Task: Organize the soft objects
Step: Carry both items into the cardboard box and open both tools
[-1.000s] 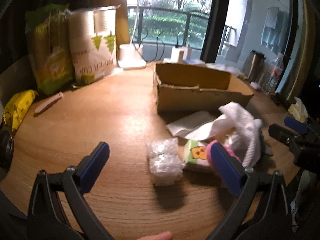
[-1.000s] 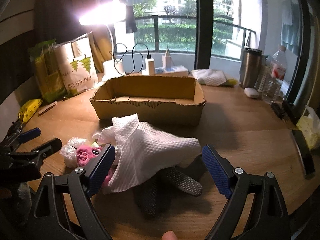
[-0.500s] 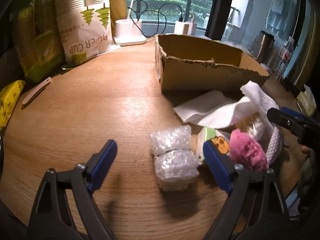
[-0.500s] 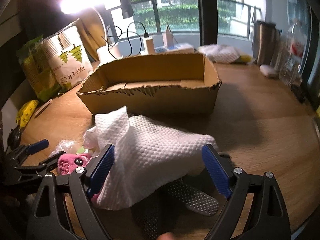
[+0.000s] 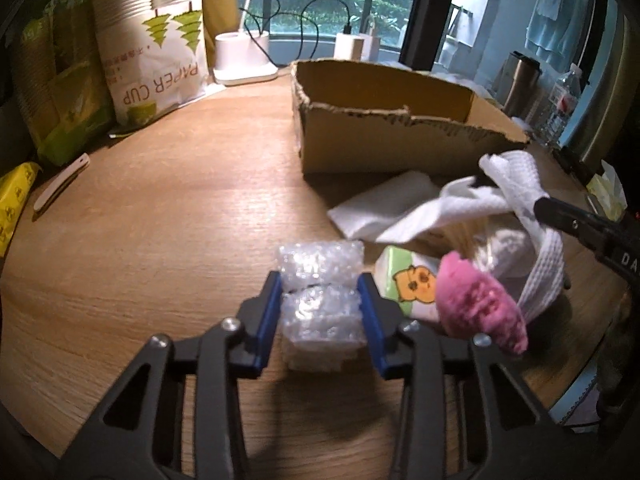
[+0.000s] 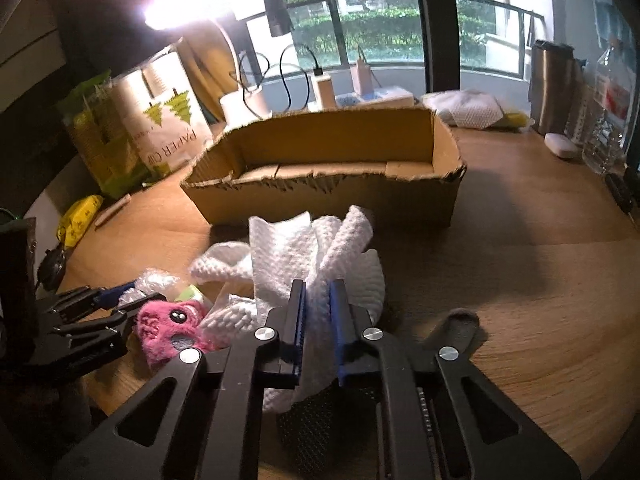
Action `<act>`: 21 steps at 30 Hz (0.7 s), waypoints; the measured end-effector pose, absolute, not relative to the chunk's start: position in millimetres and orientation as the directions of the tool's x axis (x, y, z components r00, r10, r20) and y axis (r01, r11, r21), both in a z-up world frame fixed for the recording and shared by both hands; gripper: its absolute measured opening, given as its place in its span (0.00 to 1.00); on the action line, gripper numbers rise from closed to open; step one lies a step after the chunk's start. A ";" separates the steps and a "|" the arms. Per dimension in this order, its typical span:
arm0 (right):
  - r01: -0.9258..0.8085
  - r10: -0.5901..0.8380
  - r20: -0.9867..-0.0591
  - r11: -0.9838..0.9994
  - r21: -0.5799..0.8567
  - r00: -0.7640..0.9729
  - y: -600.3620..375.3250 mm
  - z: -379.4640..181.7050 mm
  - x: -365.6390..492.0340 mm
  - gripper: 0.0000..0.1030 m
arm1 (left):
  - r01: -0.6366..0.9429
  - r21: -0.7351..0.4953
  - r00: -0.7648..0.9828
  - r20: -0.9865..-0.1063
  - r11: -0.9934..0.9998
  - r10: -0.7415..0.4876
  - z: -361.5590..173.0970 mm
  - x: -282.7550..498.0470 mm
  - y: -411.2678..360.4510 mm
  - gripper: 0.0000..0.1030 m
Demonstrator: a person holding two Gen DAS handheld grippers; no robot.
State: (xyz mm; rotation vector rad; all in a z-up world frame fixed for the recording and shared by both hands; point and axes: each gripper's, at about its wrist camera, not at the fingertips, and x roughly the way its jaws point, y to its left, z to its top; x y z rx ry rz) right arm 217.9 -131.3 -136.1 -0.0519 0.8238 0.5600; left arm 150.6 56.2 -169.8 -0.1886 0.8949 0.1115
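- Left claw (image 5: 320, 312): narrowed, jaws just closed in, blue pads pressed against both sides of a clear bubble-wrap bundle (image 5: 320, 300) that rests on the tabletop (image 5: 160, 240) near its front edge.
- Right claw (image 6: 318, 320): almost fully closed, jaws just closed in, a fold of the white textured cloth (image 6: 304, 248) pinched between the pads; loose cloth bunched up ahead of the pads and hanging down behind them.
- Both claws tilted steeply down toward the tabletop, side by side; right claw seen at the right edge of the left wrist view, left claw at the left edge of the right wrist view.
- One dark mesh glove-like piece (image 6: 320, 424) under the cloth, partly hidden; cannot tell how many.
- One pink plush toy (image 6: 168, 328) between the two claws, touching the cloth.
- One small green-and-white packet with an orange cartoon figure (image 5: 408, 284), just beside the bubble wrap and against the plush.
- One flat white paper sheet (image 5: 380, 208) on the tabletop in front of the box.
- One open cardboard box (image 6: 332, 192) with torn rims, toward the middle of the tabletop, beyond the soft pile.
- Two packs of paper cups (image 5: 152, 48) standing at the far left edge.
- One yellow packet (image 5: 16, 196) at the left edge.
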 end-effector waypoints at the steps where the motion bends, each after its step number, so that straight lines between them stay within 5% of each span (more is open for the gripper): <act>1: -0.493 0.455 -0.697 0.854 0.166 0.554 -133.7 -131.2 216.8 0.11 | -0.175 -0.118 0.626 -0.779 0.978 0.018 -167.9 150.2 56.0 0.38; 21: -0.516 0.508 -0.557 0.842 0.160 0.657 -165.4 -67.7 232.9 0.10 | -0.128 -0.141 0.751 -0.661 0.982 0.003 -103.3 159.7 46.5 0.37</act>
